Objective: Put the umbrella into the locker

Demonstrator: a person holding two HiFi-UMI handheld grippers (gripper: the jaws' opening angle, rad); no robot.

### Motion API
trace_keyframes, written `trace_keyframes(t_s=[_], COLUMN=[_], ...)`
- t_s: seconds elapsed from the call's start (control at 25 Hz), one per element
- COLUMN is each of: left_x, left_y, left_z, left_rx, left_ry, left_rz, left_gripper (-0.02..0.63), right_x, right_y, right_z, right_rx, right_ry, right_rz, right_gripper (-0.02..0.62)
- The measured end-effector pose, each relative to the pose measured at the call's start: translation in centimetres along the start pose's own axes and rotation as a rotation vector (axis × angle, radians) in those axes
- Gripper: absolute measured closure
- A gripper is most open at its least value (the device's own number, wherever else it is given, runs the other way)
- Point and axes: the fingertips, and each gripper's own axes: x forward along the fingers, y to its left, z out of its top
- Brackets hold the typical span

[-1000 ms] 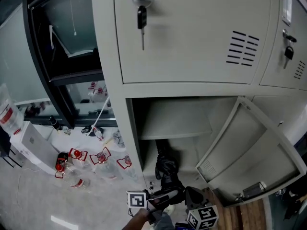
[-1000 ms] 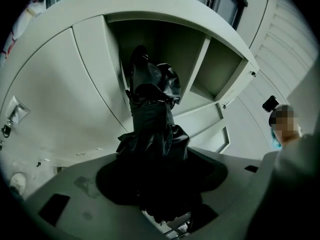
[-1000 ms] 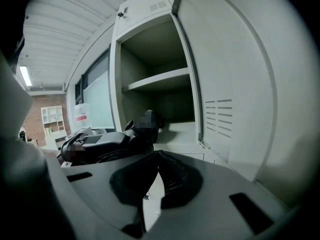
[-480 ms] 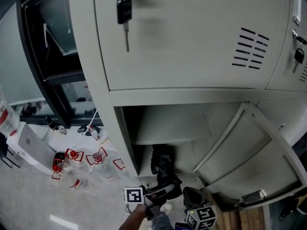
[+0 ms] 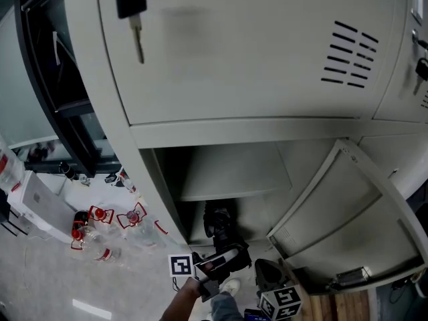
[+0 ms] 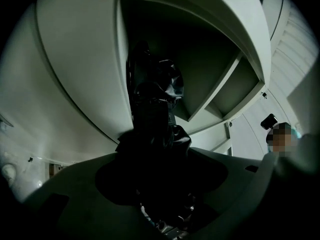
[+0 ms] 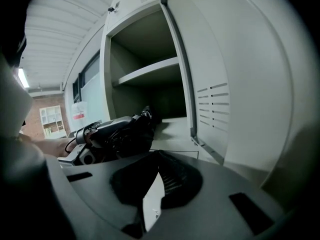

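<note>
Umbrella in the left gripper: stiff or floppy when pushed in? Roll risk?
Probably stiff lengthwise: the umbrella juts straight from the left gripper without sagging. Its glossy, crumpled fabric looks soft, maybe slippery. Loose folds should resist rolling.

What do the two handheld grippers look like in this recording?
The left gripper and right gripper have dark bodies. Each carries a white cube printed with black square markers. Seen close, the jaws are broad and matte grey with black pads, ribbed on the right one.
</note>
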Motion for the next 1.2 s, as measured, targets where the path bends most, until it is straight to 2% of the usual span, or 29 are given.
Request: trace_keyframes(t_s=[0.2, 0.52, 1.04, 1.2], left_x=[-0.1, -0.7, -4.0, -5.8], left_y=[-0.2, 0.3, 0.2, 0.1], left_z=[0.0, 0.2, -0.6, -1.1], left_rx=[-0.043, -0.074, -0.012, 0.033], left_ry=[-0.033, -0.089, -0.158, -0.191], left_rz=[-0.051, -0.044, 0.057, 0.118], left_gripper=[0.328, 0.289, 0.287, 0.287], right_x=[0.2, 0.2, -1.3, -1.9], right_y=[0.1, 0.8, 2.6, 3.7], right_z=[0.0, -0.1, 0.3, 0.5], right_rx=[-0.003, -0.015, -0.040, -0.054], right_ry=[0.006, 0.010, -0.014, -0.028], right_rz=[0.011, 0.030, 0.051, 0.062], right_gripper=[0.594, 0.594, 0.594, 0.594])
